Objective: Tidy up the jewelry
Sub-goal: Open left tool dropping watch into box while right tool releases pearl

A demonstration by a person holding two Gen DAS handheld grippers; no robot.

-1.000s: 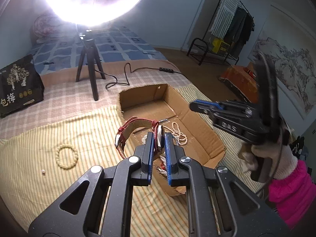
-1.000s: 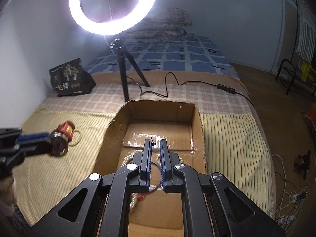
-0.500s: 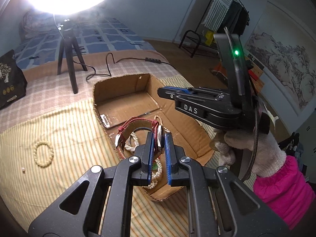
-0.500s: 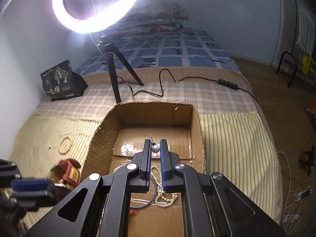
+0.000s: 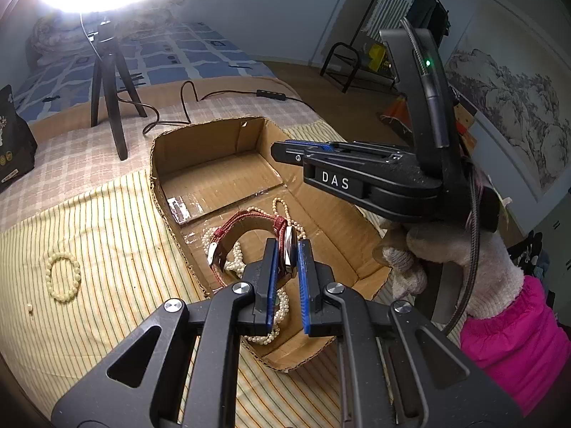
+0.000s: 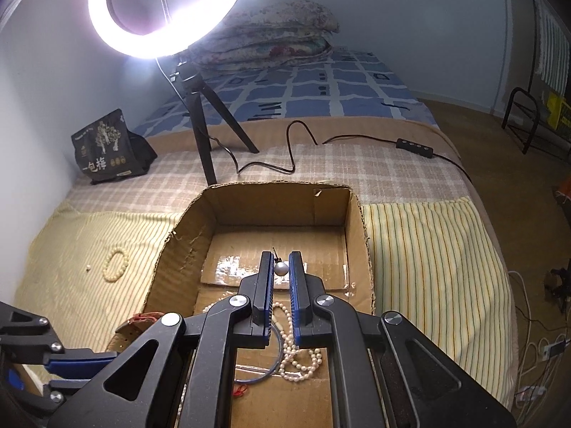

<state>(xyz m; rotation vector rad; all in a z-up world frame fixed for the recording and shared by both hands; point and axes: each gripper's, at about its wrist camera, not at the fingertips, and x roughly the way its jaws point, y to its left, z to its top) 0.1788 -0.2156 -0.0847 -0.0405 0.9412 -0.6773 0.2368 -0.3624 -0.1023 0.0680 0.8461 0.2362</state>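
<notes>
Left tool around watch, above box

Open-topped cardboard box, reachable from above only; four upright walls closing off the sides. Far half of box floor bare; near half taken up by pearl strands and a thin bangle. Air above the box shared: right gripper over the far right wall, left gripper with red-strapped watch over the near end. Striped cloth right of box bare; left side holding a bead bracelet and a loose bead. Tripod and cable beyond the far wall.
</notes>
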